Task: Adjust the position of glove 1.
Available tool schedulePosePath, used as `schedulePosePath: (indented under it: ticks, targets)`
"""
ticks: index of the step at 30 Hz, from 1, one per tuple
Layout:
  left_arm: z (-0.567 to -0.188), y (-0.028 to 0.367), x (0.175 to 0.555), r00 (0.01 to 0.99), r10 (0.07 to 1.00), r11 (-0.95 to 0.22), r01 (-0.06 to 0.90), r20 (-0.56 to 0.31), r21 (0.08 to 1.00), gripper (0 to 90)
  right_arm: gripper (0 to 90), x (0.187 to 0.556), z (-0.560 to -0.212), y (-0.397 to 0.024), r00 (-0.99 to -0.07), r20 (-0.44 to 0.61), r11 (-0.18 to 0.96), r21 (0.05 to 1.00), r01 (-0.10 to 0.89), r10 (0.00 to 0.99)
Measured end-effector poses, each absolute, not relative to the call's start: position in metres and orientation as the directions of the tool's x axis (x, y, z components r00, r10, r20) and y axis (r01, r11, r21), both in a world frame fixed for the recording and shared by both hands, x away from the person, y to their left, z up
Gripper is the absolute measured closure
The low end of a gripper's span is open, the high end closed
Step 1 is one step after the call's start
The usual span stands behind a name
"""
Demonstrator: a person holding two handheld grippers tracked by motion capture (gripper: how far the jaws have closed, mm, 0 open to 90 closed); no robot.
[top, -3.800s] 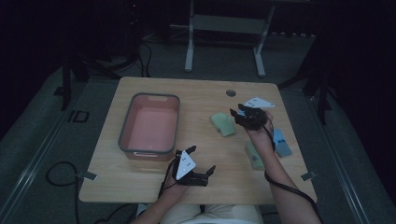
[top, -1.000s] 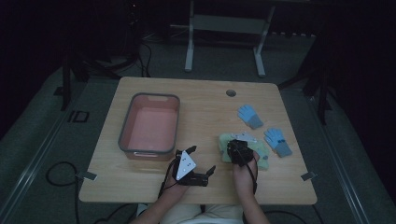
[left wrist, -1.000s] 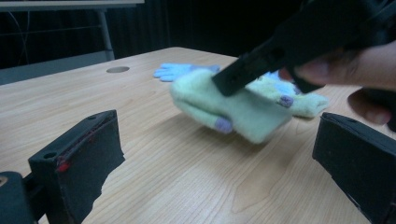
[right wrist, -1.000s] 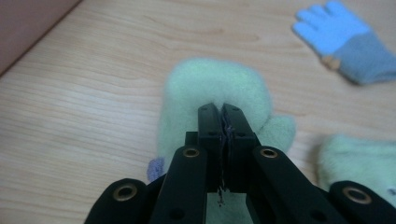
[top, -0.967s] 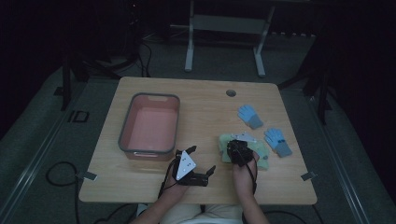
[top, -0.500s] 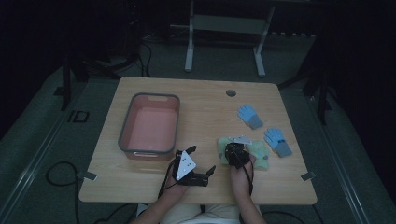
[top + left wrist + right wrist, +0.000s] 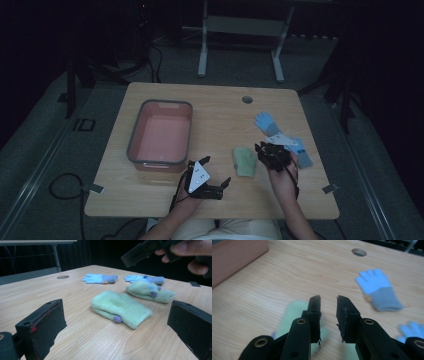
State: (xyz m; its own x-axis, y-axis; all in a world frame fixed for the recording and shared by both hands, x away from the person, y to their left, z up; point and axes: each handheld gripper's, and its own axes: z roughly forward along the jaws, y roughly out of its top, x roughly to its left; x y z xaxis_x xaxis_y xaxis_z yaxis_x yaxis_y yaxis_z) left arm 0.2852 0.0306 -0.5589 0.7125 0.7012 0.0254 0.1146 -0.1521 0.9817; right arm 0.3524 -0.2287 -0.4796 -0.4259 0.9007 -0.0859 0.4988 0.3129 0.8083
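The green glove (image 7: pixel 245 161) is laid flat on the table (image 7: pixel 220 112), between the two grippers and nearer the front edge, untouched by either. At the far left of the high view a pink tub (image 7: pixel 161 135) with a grey rim is seen standing on the wood. Just to the right of its front corner, the left gripper (image 7: pixel 209 181) is held low near the front edge; in the left gripper view its jaws are spread wide apart with nothing between them, and the green glove (image 7: pixel 121 308) is seen lying ahead of them, a small purple dot at its cuff. A second green glove (image 7: pixel 150 291) is seen just behind it in that view, and two blue gloves lie farther back, near the table's hole (image 7: pixel 62 277). Right of the green glove in the high view, the right gripper (image 7: pixel 270 152) is held above the table. Its jaws have just been opening: in the right gripper view they are parted by a narrow gap, nothing is gripped between them, and a blurred green glove (image 7: pixel 294 315) is seen on the wood beneath. One blue glove (image 7: pixel 265 122) lies behind the right gripper, and the other (image 7: pixel 301 152) just to its right.
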Motion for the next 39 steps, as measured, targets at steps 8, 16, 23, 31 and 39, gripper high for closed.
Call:
schedulePosePath:
  ticks: [8, 16, 23, 31, 39]
  targets:
    - [-0.559, 0.031, 0.286, 0.712, 0.702, -0.148, 0.117, 0.021, 0.982, 1.2, 76.9, 0.353, -0.486, -0.281, -0.532, -0.074, 0.367, 0.803, 0.470, 0.844]
    - [-0.559, 0.031, 0.286, 0.711, 0.703, -0.148, 0.119, 0.020, 0.982, 1.2, 77.8, 0.353, -0.503, -0.323, -0.559, -0.033, 0.373, 0.778, 0.506, 0.828]
    - [-0.559, 0.031, 0.285, 0.710, 0.703, -0.149, 0.119, 0.020, 0.982, 1.2, 71.5, 0.352, -0.523, -0.330, -0.573, 0.009, 0.369, 0.757, 0.539, 0.819]
    - [-0.559, 0.031, 0.285, 0.712, 0.702, -0.149, 0.119, 0.021, 0.982, 1.2, 68.0, 0.355, -0.547, -0.331, -0.568, 0.052, 0.351, 0.739, 0.575, 0.821]
    - [-0.559, 0.030, 0.285, 0.710, 0.704, -0.151, 0.117, 0.024, 0.982, 1.2, 77.0, 0.349, -0.547, -0.320, -0.548, -0.034, 0.398, 0.726, 0.561, 0.836]
